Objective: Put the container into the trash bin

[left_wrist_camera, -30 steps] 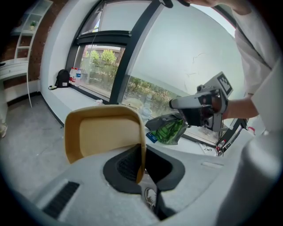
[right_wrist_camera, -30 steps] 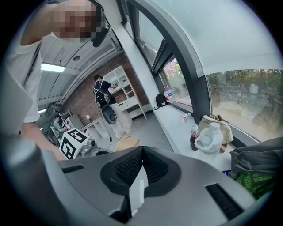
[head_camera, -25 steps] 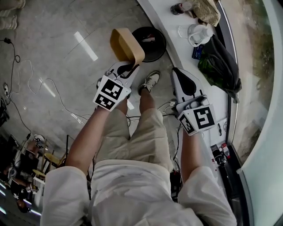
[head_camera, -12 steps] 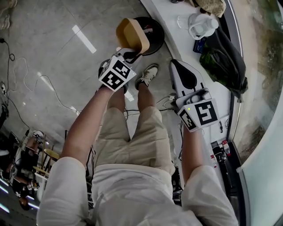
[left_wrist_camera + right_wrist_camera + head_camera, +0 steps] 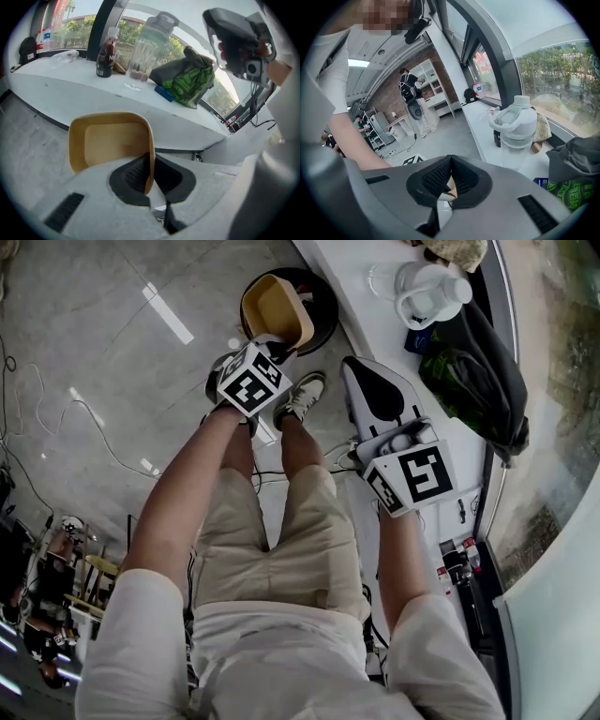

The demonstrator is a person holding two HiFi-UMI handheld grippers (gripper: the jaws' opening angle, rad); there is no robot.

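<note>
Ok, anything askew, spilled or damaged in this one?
Nothing really. The container is tipped on its side, pinched by one wall in the left gripper over the trash bin, but it looks empty and intact, and no spill shows.

The empty tan container (image 5: 277,310), a rounded square bowl, hangs tilted with one rim wall pinched in the left tongs (image 5: 151,161), above the round black trash bin (image 5: 326,310) on the floor.

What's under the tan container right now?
In the head view, the container overlaps the black trash bin beneath it; most of the bin's inside is covered, contents unseen.
</note>
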